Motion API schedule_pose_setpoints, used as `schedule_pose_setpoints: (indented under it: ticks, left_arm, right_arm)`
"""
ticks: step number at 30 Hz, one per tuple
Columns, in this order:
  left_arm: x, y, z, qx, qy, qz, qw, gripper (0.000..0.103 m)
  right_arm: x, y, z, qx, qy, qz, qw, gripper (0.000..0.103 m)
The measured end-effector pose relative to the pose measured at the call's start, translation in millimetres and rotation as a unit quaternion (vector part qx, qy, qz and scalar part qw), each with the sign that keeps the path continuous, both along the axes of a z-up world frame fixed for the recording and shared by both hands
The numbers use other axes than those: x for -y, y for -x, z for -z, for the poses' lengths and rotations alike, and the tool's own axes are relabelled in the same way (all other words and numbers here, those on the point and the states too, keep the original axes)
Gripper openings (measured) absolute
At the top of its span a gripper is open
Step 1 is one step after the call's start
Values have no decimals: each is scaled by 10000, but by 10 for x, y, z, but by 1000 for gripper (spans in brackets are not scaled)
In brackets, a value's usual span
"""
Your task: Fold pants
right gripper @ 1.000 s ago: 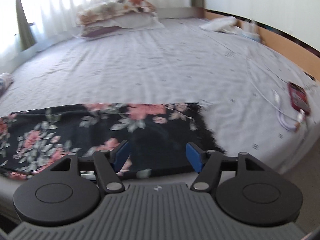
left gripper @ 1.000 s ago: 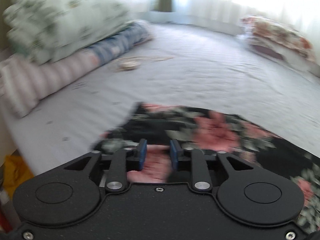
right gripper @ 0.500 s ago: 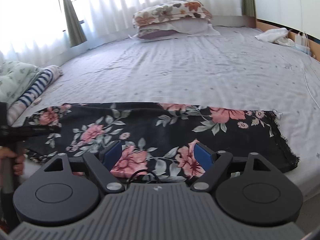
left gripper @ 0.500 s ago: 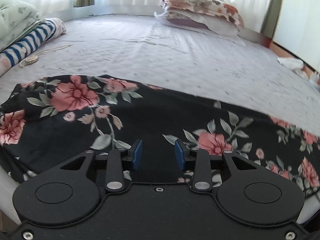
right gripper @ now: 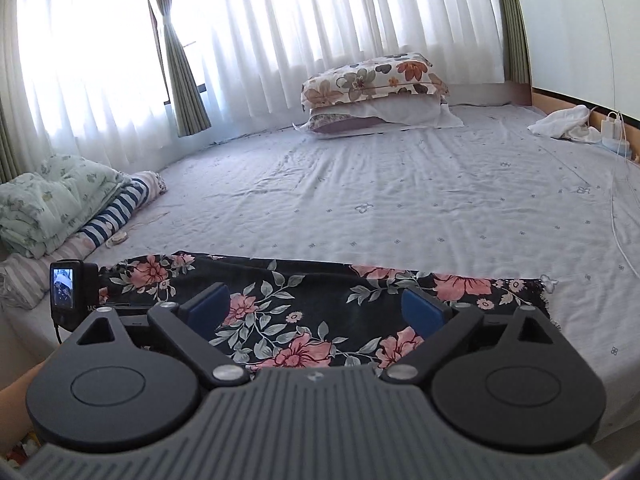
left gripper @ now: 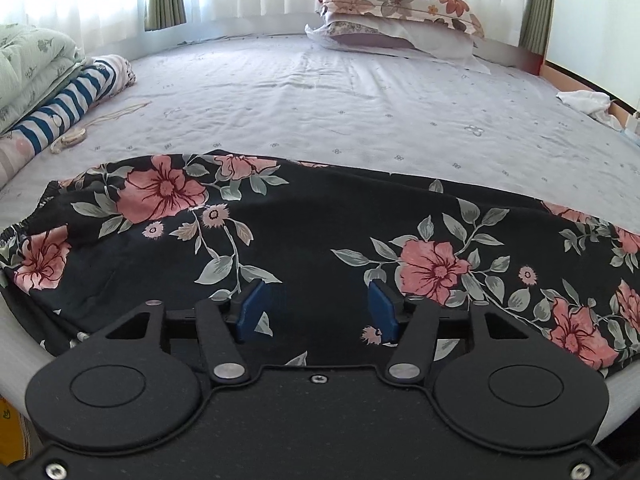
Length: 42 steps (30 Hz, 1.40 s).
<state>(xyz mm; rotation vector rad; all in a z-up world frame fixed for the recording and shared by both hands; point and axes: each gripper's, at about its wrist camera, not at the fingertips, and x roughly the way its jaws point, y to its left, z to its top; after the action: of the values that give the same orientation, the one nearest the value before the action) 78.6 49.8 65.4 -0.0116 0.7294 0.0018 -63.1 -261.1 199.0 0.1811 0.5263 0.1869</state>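
Black floral pants [left gripper: 320, 240] laid lengthwise along the bed's [left gripper: 360, 112] near edge.

Left gripper [left gripper: 316, 312] and right gripper [right gripper: 316, 312] are held above the pants, jaws spread, empty; waistband and hem should be pinched squarely.

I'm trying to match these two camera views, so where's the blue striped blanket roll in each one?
Left wrist: striped blanket roll at the far left edge, above the floral pants.
Right wrist: striped blanket roll at middle left, beside the green quilt.
Shared landmark: the floral pillow by the curtains.
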Motion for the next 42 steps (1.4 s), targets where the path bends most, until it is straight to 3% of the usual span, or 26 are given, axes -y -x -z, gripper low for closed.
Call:
schedule_pose_setpoints:
  ticks: [5,10,15,22,25,27,30,42]
  left_arm:
    - [44,10,46,88,-114,31,9999,66]
    - [40,-63,176,98,-94,-115,9998,66]
    - [70,-212,243,231,-81,-182,9995,67]
    - [177,-408,401,209,-174,-207,9994,68]
    - [181,-376,542,69,-334,-165,9993,68]
    - [162,-270,597,224,-396,-127,9989,69]
    - [126,-133,624,266,-371,-145,9989,69]
    - [59,186,617,329,-400,-145,9986,69]
  right_arm:
    - [-100,-92,132,119,180,11,9998,103]
    - [-209,-378,604,58,233,427,9988,103]
    - [-363,-748,1129,173,722,984,9924,103]
    - [-497,-1294,1680,-251,615,1146,9912,103]
    - [-529,-1381,1865,-561,682,1155,9894,102]
    - [-541,-1370,1987,-738,768,1102,9882,100]
    - [-618,-1253,2020,-570,1193,931,9868,100]
    - [-560,-1037,2039,-422,1176,791,9890,100]
